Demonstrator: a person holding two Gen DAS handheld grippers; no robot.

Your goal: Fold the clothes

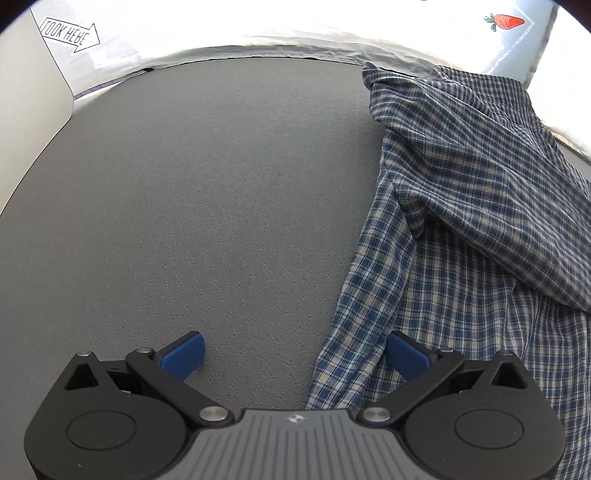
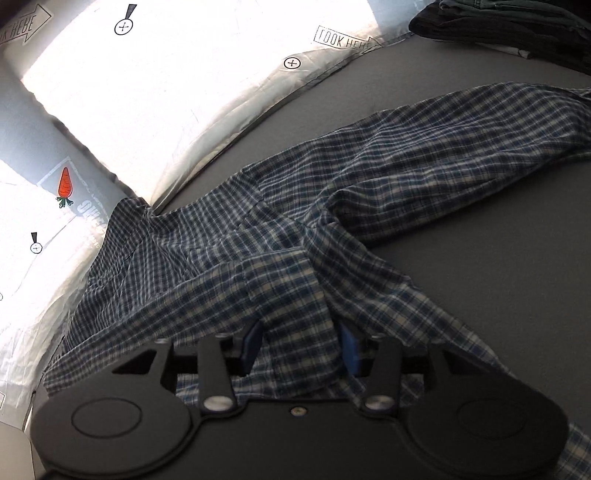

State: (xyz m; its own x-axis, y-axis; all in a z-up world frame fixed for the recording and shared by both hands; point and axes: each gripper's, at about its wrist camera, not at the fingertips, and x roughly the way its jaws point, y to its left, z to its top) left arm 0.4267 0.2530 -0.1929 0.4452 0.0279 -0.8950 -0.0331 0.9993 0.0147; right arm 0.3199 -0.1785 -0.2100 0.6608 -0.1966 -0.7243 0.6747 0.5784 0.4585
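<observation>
A blue and cream checked shirt (image 1: pixel 461 184) lies crumpled on the grey table top (image 1: pixel 203 184), filling the right side of the left wrist view. My left gripper (image 1: pixel 295 354) is open wide just above the table. The shirt's edge lies between its blue pads (image 1: pixel 183 356), close to the right one. In the right wrist view the shirt (image 2: pixel 369 177) spreads across the table with one sleeve stretched to the right. My right gripper (image 2: pixel 301 347) stands partly open, a loose fold of the shirt lying between its blue pads (image 2: pixel 349 350).
A white printed sheet (image 2: pixel 147 92) with "LOOK HERE" arrows borders the grey table top (image 2: pixel 480 277). A carrot sticker (image 2: pixel 64 182) sits on a grey panel beside it. A stack of dark folded clothes (image 2: pixel 517 29) rests at the far right corner.
</observation>
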